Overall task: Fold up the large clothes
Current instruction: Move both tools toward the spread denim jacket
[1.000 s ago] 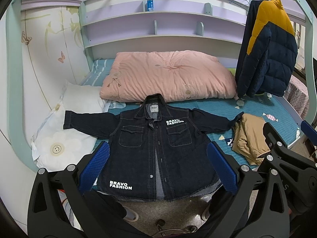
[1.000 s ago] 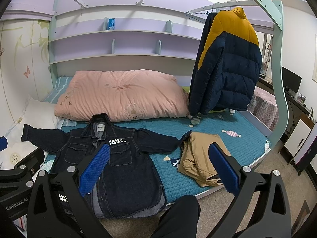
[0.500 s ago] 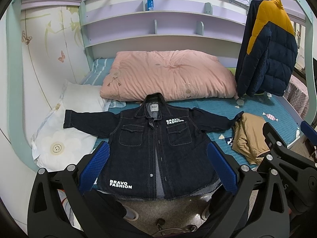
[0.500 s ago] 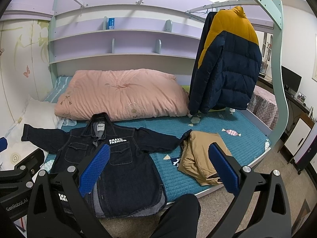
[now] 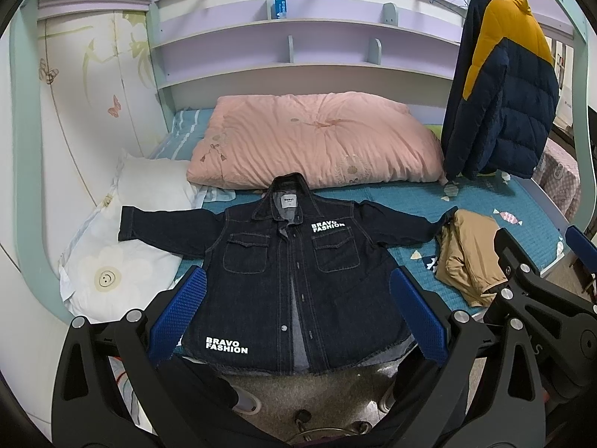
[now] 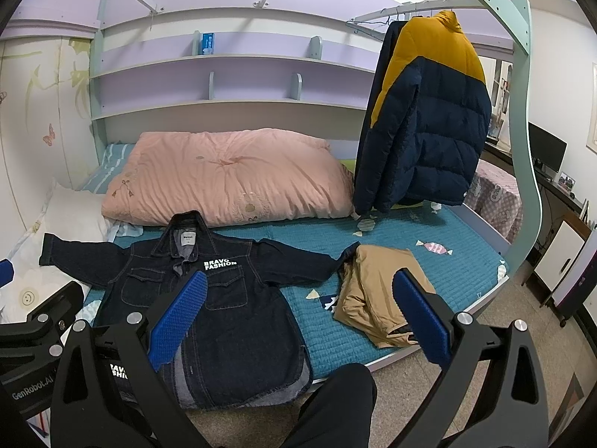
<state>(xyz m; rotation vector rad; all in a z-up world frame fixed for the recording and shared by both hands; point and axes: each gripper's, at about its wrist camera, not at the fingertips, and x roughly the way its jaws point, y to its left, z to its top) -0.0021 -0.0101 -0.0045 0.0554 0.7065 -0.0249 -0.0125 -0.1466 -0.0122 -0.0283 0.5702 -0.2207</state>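
A dark denim jacket (image 5: 294,272) (image 6: 231,310) with white "BRAVO FASHION" print lies flat and face up on the teal bed cover, sleeves spread, hem hanging over the front edge. My left gripper (image 5: 298,310) hovers open in front of the hem, blue pads wide apart with nothing between them. My right gripper (image 6: 298,321) is open too, held off the bed's front edge between the jacket and a tan garment (image 6: 377,295) (image 5: 470,257) crumpled by the right sleeve.
A pink duvet (image 5: 317,142) lies behind the jacket. White pillows (image 5: 123,250) lie under the left sleeve. A navy and yellow puffer jacket (image 6: 425,112) hangs from a rail at the right. A person's dark trouser leg (image 6: 335,407) and the speckled floor (image 6: 440,369) are below.
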